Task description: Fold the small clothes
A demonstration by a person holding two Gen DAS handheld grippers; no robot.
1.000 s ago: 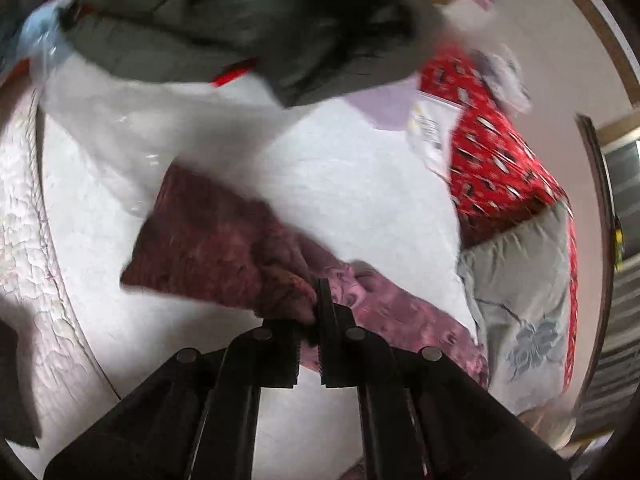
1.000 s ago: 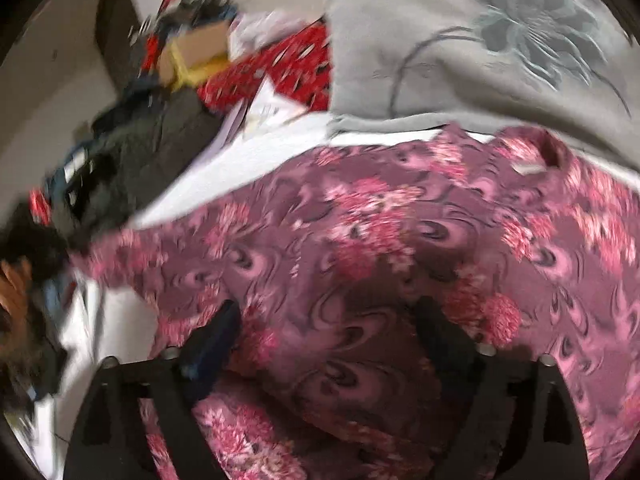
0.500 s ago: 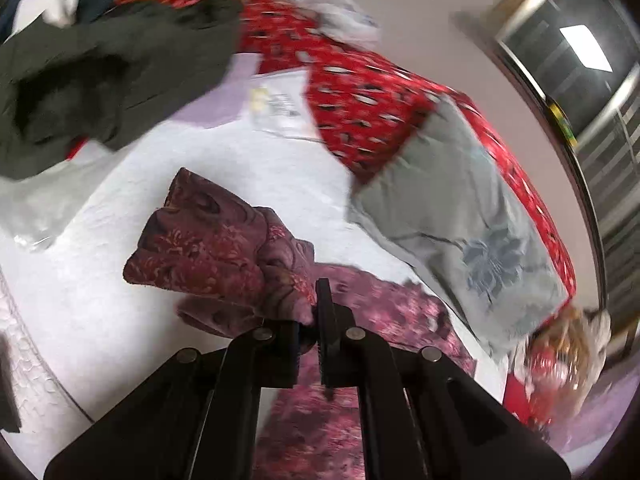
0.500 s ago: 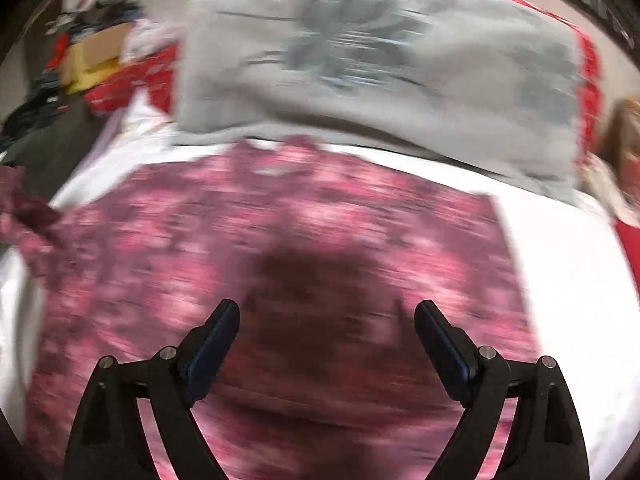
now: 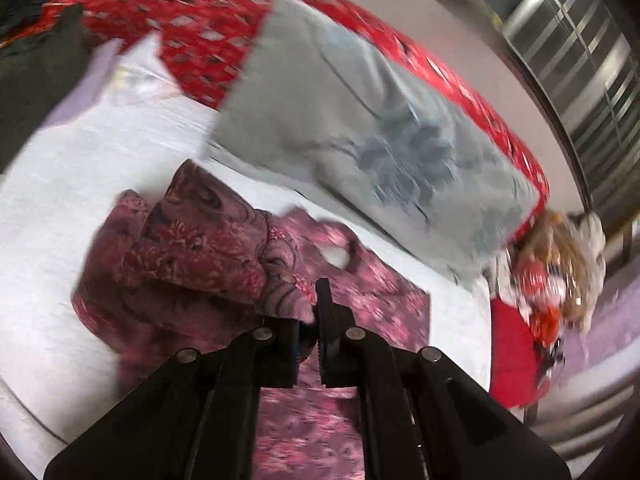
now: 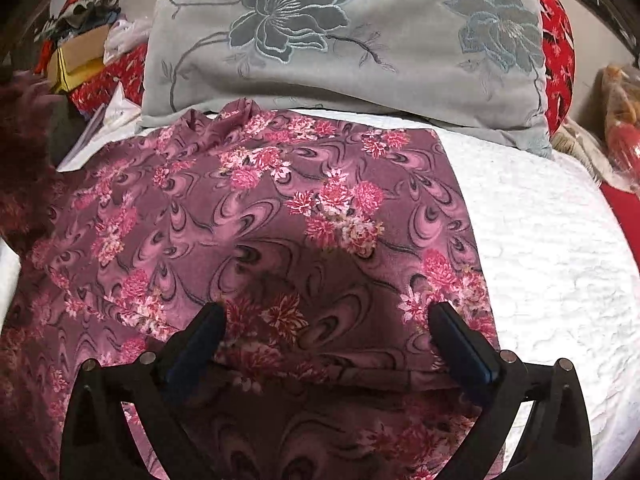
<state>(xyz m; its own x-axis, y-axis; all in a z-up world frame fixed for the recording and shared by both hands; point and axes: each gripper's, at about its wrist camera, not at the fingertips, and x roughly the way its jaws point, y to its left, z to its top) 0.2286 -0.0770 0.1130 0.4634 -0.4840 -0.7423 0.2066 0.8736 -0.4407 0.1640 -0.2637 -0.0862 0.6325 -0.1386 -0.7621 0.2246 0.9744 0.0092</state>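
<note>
Closest in the left wrist view, the left gripper (image 5: 316, 320) is pinched tight on a bunched-up part of the flowery pink garment (image 5: 208, 256). The cloth hangs from its 2 black fingers, lifted off the bed in a lump.

In the right wrist view, the right gripper (image 6: 326, 330) has its jaws spread as wide as they go, and they have just been opening more. The flat part of the same garment (image 6: 256, 216) lies under and between the 2 fingers, but the pads do not press on it.

The garment lies on a white quilted bed cover (image 6: 540, 240) with a bumpy stitched pattern. The cloth is spread smooth here, with a straight edge on its right side.

Just past the garment sits a grey pillow (image 6: 360, 40) with big sewn flowers. Its front edge touches the top of the garment.

Behind the pillow is a red patterned blanket (image 5: 208, 44). At the far left are a dark pile of clothes (image 5: 36, 72) and a cardboard box (image 6: 84, 46). On the right of the left wrist view, a crinkly bag (image 5: 560, 264) sits at the bed's edge, and a window with blinds (image 5: 592, 92) is on the far wall.
</note>
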